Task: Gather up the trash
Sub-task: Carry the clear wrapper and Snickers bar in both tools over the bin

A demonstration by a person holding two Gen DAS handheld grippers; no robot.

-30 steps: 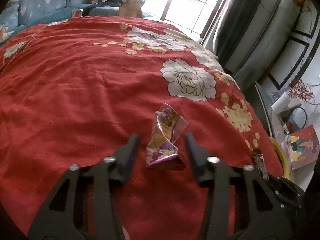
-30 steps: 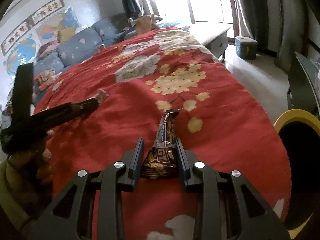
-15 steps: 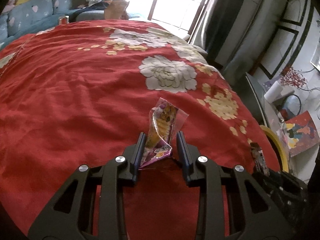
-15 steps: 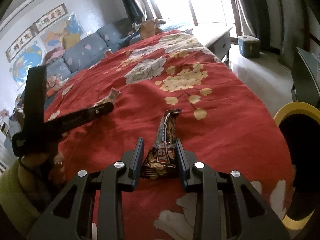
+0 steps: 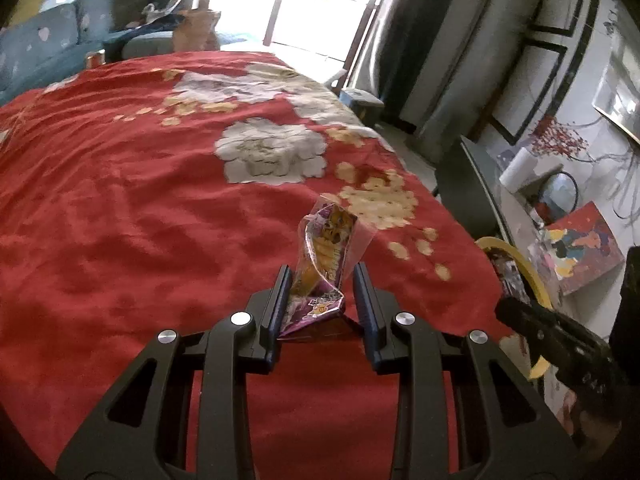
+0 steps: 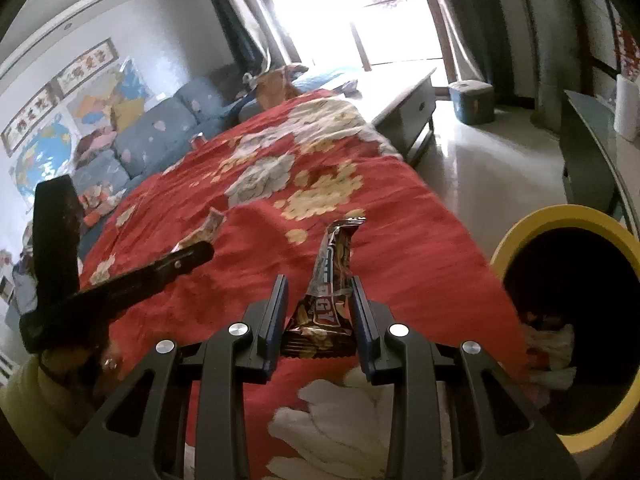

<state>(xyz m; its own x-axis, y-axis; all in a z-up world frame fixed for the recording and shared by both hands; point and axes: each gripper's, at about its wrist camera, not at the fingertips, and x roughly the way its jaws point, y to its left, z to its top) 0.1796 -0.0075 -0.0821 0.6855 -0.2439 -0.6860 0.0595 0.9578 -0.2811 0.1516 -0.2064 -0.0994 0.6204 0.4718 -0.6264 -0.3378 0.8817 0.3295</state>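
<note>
Left wrist view: your left claw (image 5: 320,304) has gone from open around the purple snack wrapper (image 5: 326,264) to clamped on its crumpled lower end, and the wrapper now stands clear of the red bedspread (image 5: 120,240) instead of lying on it. Treat the pickup as complete on this side.

Right wrist view: your right claw (image 6: 318,312) remains clamped on the brown candy bar wrapper (image 6: 328,292), which projects forward between the fingers and sits higher above the bedspread than a moment ago. Just to its right, the yellow-rimmed bin (image 6: 568,320) has come further into frame, with crumpled white paper (image 6: 552,356) already inside.

Both pieces are secured and lifted, so the next step is probably to carry them to the bin, right claw first because it is nearer. Keep both grips firm; thin film slips easily.
</note>
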